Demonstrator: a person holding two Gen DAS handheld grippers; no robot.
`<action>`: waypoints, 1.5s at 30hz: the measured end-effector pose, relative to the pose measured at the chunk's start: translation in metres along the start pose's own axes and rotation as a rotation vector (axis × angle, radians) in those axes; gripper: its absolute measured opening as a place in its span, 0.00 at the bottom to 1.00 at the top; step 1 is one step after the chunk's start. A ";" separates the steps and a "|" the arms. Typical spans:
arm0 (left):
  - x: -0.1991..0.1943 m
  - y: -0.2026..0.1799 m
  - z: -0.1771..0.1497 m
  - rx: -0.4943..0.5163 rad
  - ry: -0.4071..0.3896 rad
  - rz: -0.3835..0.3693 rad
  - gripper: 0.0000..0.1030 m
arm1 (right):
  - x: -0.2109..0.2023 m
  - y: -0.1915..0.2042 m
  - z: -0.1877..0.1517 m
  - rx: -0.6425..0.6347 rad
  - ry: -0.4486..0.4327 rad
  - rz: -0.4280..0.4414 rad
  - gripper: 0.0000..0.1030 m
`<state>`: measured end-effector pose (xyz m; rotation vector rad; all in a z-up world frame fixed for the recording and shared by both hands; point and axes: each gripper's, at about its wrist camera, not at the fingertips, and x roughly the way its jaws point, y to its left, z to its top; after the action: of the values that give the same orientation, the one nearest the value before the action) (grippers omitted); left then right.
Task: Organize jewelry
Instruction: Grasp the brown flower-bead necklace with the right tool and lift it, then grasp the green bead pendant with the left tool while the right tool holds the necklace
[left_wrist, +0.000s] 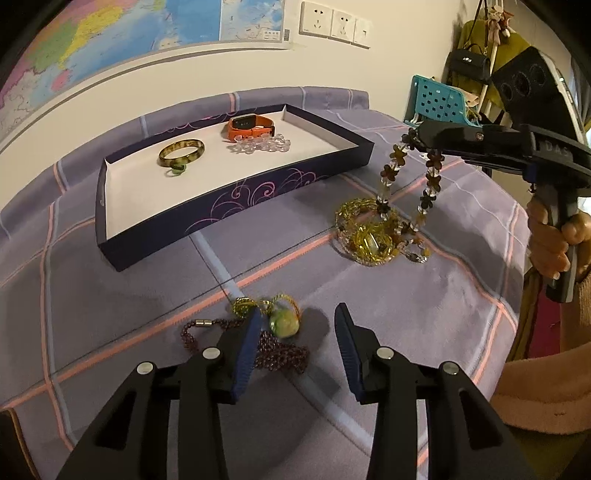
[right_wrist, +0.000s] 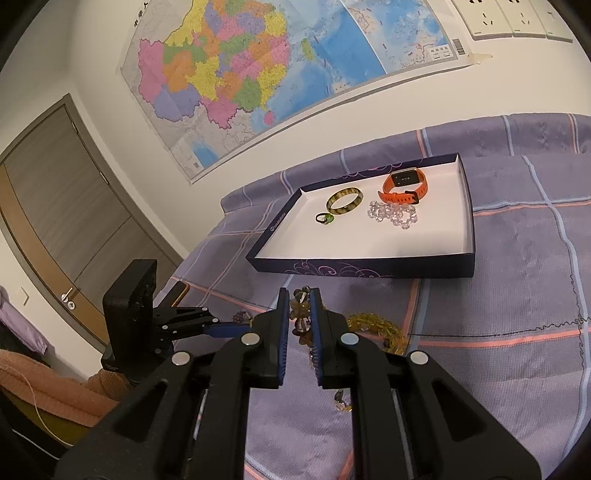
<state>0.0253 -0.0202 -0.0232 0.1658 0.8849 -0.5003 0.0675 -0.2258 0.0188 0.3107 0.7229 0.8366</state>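
Left gripper (left_wrist: 295, 332): jaws apart, low over the purple bead necklace (left_wrist: 280, 356) and green pendant (left_wrist: 284, 323).
Right gripper (right_wrist: 298, 314): clamped on the flower-bead necklace (left_wrist: 428, 177), lifted; its lower end trails into the yellow bead pile (left_wrist: 369, 236).
Tray (left_wrist: 221, 206): at 11 o'clock of the left gripper, holding bangle (left_wrist: 181, 151), ring (left_wrist: 176, 170), orange watch (left_wrist: 249, 127), clear beads (left_wrist: 260, 144).
Open room: bare bedspread (left_wrist: 424, 314) at 3 o'clock.
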 end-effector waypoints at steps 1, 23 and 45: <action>0.002 0.000 0.001 -0.004 0.011 0.010 0.32 | 0.001 0.000 0.000 0.002 0.001 0.001 0.11; -0.026 0.007 0.007 -0.064 -0.065 0.002 0.14 | -0.001 -0.001 0.008 -0.001 -0.025 0.007 0.11; -0.040 0.042 0.066 -0.106 -0.185 0.044 0.14 | 0.005 -0.005 0.066 -0.019 -0.096 0.014 0.11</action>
<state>0.0711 0.0079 0.0466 0.0410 0.7236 -0.4192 0.1181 -0.2238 0.0612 0.3373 0.6233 0.8352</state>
